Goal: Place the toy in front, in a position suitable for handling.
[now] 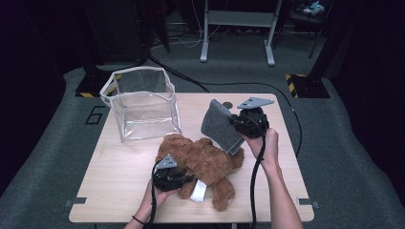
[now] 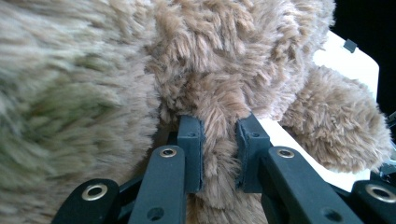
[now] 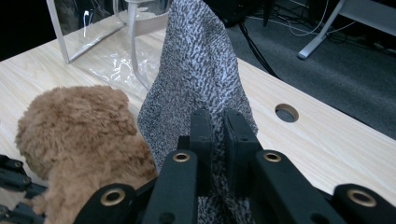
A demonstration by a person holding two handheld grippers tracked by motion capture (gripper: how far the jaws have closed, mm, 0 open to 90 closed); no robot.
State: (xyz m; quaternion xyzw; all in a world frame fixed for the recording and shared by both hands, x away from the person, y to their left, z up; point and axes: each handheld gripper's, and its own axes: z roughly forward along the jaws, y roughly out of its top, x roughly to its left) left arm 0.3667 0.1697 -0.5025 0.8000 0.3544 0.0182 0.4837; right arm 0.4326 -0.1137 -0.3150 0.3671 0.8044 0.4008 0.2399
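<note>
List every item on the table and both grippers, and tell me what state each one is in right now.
teddy bear: lying on the table, a fold of its fur pinched.
grey cloth: lifted off the table, hanging beside the bear.
clear bag: standing upright, top open, nothing visible inside.
left gripper: shut on the teddy bear.
right gripper: shut on the grey cloth.
</note>
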